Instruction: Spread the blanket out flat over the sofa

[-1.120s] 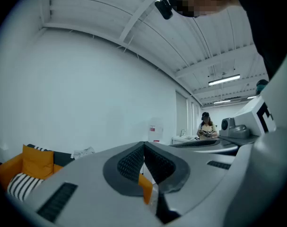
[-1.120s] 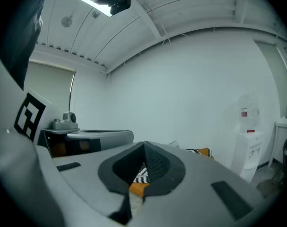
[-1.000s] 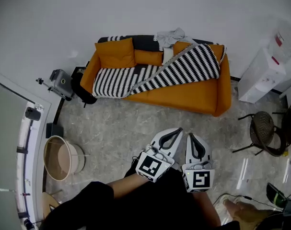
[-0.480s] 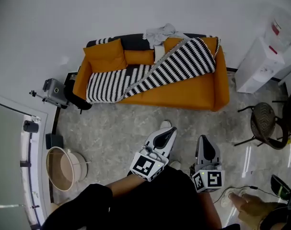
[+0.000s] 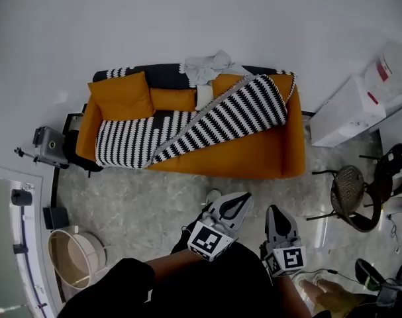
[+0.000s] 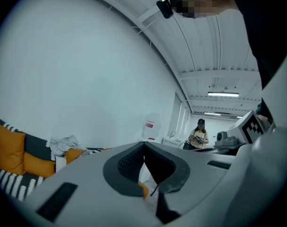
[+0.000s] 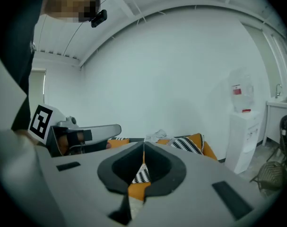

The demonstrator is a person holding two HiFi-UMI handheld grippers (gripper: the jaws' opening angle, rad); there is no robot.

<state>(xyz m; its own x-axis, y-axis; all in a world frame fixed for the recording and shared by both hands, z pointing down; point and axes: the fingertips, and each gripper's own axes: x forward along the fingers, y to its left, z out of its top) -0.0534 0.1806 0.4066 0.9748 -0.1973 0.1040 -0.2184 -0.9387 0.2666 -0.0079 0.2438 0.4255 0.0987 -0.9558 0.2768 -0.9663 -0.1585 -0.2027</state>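
The orange sofa [image 5: 253, 158] stands against the white wall. A black-and-white striped blanket [image 5: 220, 121] lies on it: flat over the left seat, with a folded part slanting up to the right backrest. An orange cushion [image 5: 121, 95] leans at the sofa's left end, and a crumpled grey cloth [image 5: 209, 65] sits on the backrest. Both grippers hang over the floor in front of the sofa, well short of it. My left gripper [image 5: 239, 199] [image 6: 144, 144] has its jaws together with nothing in them. Beside it, my right gripper [image 5: 273, 211] [image 7: 143, 146] is likewise shut and empty.
A white water dispenser [image 5: 350, 111] stands right of the sofa, with a dark wire chair [image 5: 353, 197] in front of it. A round basket [image 5: 71, 257] and a small black device [image 5: 47, 141] sit at the left. A person [image 6: 200, 134] stands far off.
The sofa has slid left and lower in the head view as the head turned. Both grippers have dropped slightly in the frame and stayed shut.
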